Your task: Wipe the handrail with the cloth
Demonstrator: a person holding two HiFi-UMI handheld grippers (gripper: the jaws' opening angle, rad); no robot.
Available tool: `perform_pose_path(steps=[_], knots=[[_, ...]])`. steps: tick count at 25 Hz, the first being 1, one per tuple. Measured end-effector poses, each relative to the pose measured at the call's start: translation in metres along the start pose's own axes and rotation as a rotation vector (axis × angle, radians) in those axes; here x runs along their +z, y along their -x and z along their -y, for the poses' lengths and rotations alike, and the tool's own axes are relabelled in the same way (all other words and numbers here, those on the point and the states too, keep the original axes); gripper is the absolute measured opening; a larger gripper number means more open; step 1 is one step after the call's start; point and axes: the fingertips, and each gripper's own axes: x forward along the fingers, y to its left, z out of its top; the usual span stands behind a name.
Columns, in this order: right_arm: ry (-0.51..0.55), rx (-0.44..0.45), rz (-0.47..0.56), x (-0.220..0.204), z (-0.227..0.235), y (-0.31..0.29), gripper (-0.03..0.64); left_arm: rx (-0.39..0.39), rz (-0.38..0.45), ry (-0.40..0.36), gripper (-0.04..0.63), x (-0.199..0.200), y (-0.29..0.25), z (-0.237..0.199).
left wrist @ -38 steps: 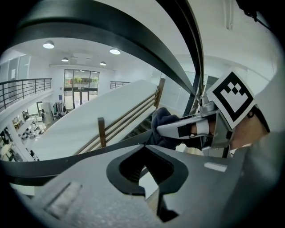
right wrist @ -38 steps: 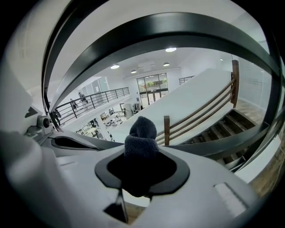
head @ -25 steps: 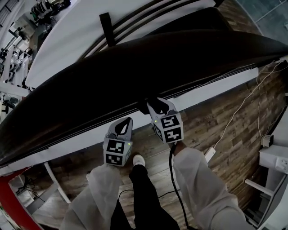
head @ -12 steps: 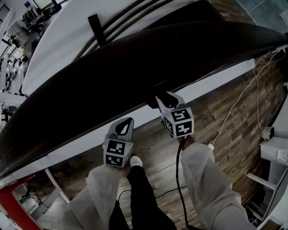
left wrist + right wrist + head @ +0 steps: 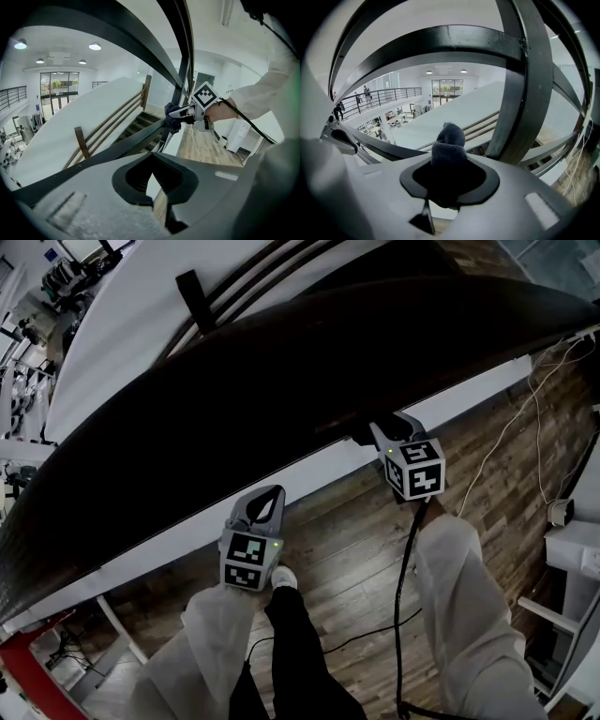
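Dark cloth [image 5: 449, 139], pinched between right gripper [image 5: 448, 161] jaws

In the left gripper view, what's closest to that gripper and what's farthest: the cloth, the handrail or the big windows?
1. Handrail, right in front, low centre.
2. Cloth, farther along the rail, in the right gripper.
3. Big windows, far left across the hall.

The cloth [image 5: 449, 140] looks fuzzy, handrail [image 5: 281, 381] glossy, floor [image 5: 347, 554] wooden
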Motion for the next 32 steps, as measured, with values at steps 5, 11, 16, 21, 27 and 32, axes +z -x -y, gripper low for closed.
perform_pose_path(steps=[5, 11, 16, 21, 27, 32], knots=[[0.027, -0.019, -0.005, 0.001, 0.017, 0.001, 0.110, -0.011, 0.014, 0.005, -0.003, 0.008, -0.005, 0.001], [0.052, -0.066, -0.017, 0.000, 0.036, 0.000, 0.104, -0.029, 0.017, 0.009, -0.003, 0.007, -0.011, 0.007], [0.070, -0.182, -0.043, -0.002, 0.041, 0.003, 0.104, -0.037, 0.033, 0.006, -0.003, 0.012, -0.007, 0.015], [0.066, -0.319, -0.072, 0.002, 0.046, 0.006, 0.103, -0.030, 0.049, 0.028, -0.003, 0.009, 0.006, 0.008], [0.083, -0.354, -0.062, -0.002, 0.037, 0.018, 0.103, 0.003, 0.098, 0.078, -0.003, 0.002, 0.031, -0.010], [0.115, -0.335, -0.063, 0.004, -0.027, 0.020, 0.103, 0.030, 0.134, 0.095, -0.003, -0.012, 0.081, -0.034]])
